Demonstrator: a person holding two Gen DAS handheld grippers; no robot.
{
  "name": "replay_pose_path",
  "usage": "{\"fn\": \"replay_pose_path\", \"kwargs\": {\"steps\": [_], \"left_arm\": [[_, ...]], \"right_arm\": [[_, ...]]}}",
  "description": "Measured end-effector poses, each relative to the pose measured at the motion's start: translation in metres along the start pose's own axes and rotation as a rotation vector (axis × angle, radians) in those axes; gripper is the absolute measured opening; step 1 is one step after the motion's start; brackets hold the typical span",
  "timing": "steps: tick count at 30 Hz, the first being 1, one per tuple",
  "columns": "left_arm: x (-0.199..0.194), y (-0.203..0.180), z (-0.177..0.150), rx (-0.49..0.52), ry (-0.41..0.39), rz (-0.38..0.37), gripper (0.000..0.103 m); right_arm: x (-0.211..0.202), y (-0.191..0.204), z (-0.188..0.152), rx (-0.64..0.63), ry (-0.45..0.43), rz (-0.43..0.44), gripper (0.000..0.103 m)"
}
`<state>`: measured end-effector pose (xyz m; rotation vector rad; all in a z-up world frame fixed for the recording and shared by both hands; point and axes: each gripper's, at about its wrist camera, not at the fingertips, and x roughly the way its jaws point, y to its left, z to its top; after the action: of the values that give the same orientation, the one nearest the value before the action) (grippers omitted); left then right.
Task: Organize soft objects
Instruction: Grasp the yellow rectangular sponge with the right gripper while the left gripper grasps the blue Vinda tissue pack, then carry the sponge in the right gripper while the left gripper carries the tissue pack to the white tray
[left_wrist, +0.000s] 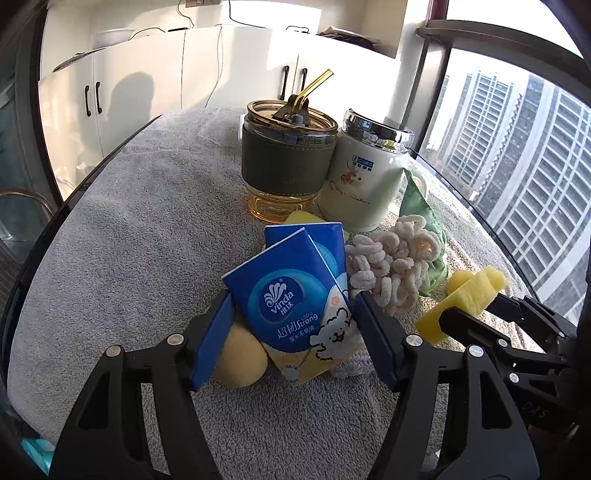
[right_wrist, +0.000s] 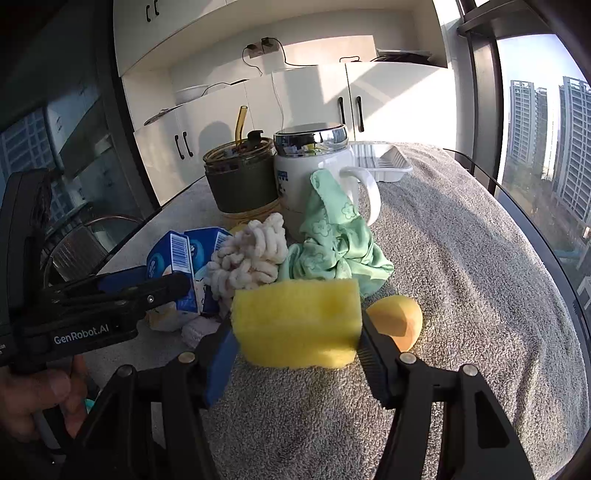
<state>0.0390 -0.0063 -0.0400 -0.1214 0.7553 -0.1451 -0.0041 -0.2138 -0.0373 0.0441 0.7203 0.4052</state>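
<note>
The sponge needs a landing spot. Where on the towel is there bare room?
Bare grey towel runs right of the green cloth and egg-shaped sponge, up to the white tray. More lies left of the tissue packs. The middle, before both cups, is crowded.

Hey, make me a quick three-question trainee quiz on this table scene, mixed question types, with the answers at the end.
1. True or false: the right gripper is shut on the yellow sponge.
2. Multiple choice: what sits between the left gripper's fingers? A) green cloth B) blue tissue pack C) white mug
3. Short answer: which drink container has a straw?

Key
1. True; the sponge is pinched between both fingers.
2. B; the tissue pack sits between them, and the fingers appear to press its sides.
3. The amber tumbler with the dark green sleeve, standing beside the mug.
</note>
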Motion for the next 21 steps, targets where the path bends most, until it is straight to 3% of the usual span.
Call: {"fn": "replay_pose_path", "kwargs": {"steps": [10, 21], "left_arm": [[-0.001, 0.004, -0.001, -0.011, 0.0, -0.059, 0.063], [-0.019, 0.012, 0.002, -0.023, -0.055, -0.064, 0.063]], "right_arm": [[-0.001, 0.001, 0.001, 0.004, -0.008, -0.012, 0.063], [-0.01, 0.001, 0.006, -0.011, -0.036, -0.035, 0.063]]}}
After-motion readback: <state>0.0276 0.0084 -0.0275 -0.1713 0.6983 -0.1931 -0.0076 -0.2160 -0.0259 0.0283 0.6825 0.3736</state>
